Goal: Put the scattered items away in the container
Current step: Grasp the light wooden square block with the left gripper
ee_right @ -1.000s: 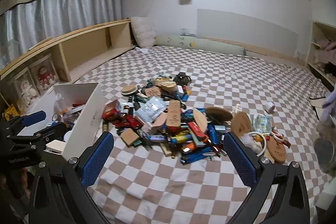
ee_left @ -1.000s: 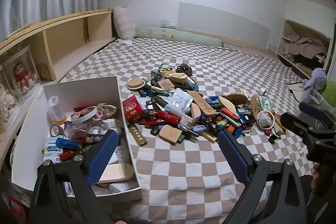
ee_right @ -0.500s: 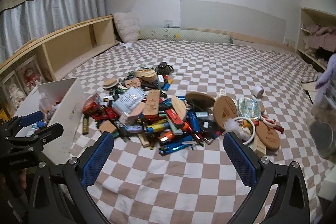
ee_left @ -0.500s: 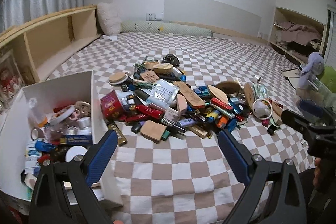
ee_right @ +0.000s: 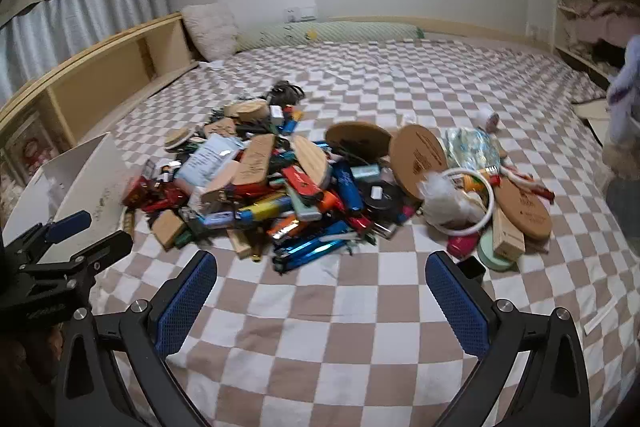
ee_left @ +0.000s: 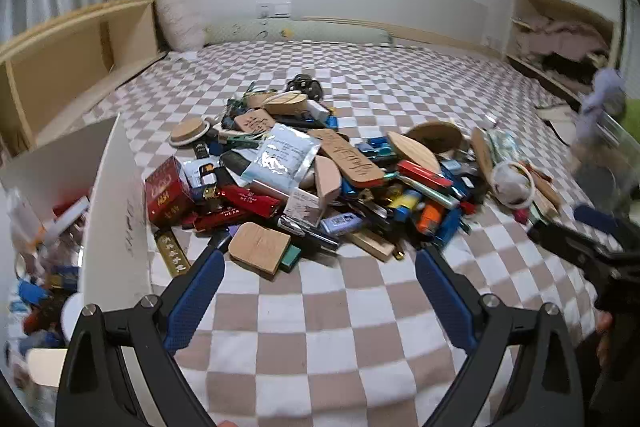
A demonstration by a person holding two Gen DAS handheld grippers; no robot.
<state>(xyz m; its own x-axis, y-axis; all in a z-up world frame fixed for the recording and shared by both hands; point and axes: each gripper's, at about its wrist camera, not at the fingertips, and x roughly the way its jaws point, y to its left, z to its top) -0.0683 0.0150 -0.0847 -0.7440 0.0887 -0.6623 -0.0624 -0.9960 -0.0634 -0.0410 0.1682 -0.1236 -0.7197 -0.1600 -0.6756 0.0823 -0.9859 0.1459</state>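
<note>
A pile of small items (ee_left: 320, 183) lies on the checkered bed: lighters, wooden blocks, a red box (ee_left: 168, 189), a silver pouch (ee_left: 282, 159), cork discs. It also shows in the right wrist view (ee_right: 304, 187). A white box (ee_left: 114, 211) with several items inside stands at the left; its wall shows in the right wrist view (ee_right: 86, 183). My left gripper (ee_left: 318, 267) is open and empty, just short of the pile's near edge. My right gripper (ee_right: 320, 275) is open and empty, in front of the pile.
A wooden shelf unit (ee_left: 76, 67) runs along the left wall. A white ring with fluff (ee_right: 460, 199) and a cork disc (ee_right: 418, 157) lie at the pile's right. Open shelves with clothes (ee_left: 560, 39) stand at the right. Bare checkered bed (ee_right: 340, 339) lies in front.
Both grippers have moved forward and down toward the pile, which looms larger. The left gripper has swung right, away from the white box. Both stay open.
</note>
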